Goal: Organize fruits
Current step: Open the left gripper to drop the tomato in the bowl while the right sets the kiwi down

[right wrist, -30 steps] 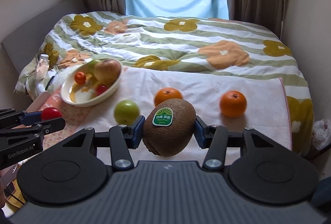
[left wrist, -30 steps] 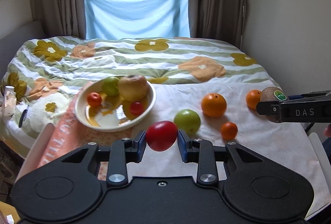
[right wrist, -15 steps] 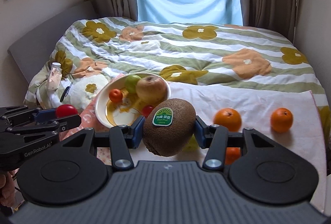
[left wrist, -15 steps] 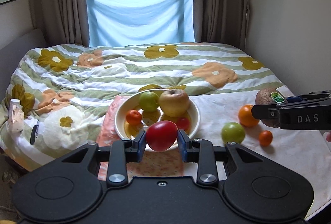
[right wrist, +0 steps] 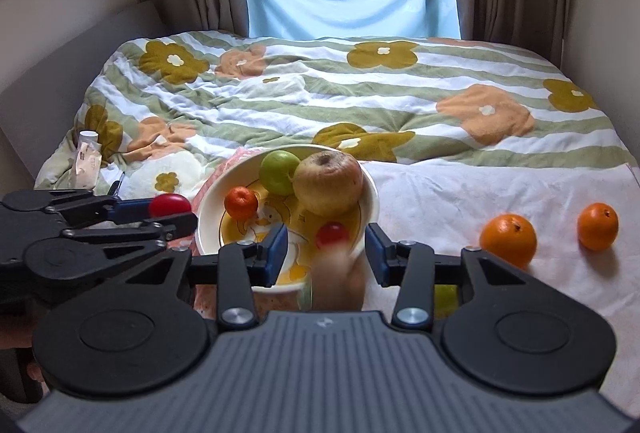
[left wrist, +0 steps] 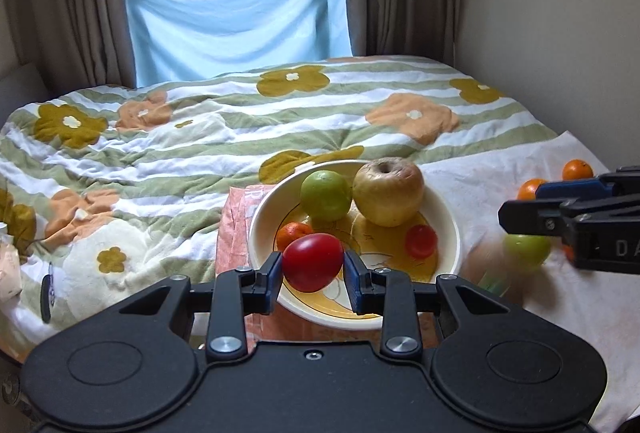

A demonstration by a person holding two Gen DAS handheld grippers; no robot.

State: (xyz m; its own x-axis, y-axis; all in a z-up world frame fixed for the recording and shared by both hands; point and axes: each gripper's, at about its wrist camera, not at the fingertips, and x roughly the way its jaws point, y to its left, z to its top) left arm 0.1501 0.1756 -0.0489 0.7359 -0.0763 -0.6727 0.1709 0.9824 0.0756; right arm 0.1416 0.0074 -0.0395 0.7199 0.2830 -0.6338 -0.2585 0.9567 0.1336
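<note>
My left gripper (left wrist: 313, 273) is shut on a red tomato (left wrist: 313, 261) and holds it over the near rim of the white bowl (left wrist: 448, 225). The bowl holds a large yellow apple (left wrist: 388, 191), a green apple (left wrist: 325, 195), a small orange and a small red fruit. My right gripper (right wrist: 326, 251) is open at the bowl's (right wrist: 208, 217) near right rim. A brown kiwi (right wrist: 336, 281) shows as a falling blur between its jaws. The left gripper with the tomato (right wrist: 170, 205) shows at the left of the right wrist view.
Two oranges (right wrist: 508, 239) (right wrist: 597, 225) lie on the white cloth (right wrist: 480, 193) right of the bowl, and a green apple (left wrist: 526, 249) lies beside the right gripper. The flowered quilt (left wrist: 200, 137) covers the bed. A wall stands to the right.
Both grippers have moved closer to the bowl. My right gripper has opened and let go of the kiwi, which is dropping. My left gripper still holds the tomato.
</note>
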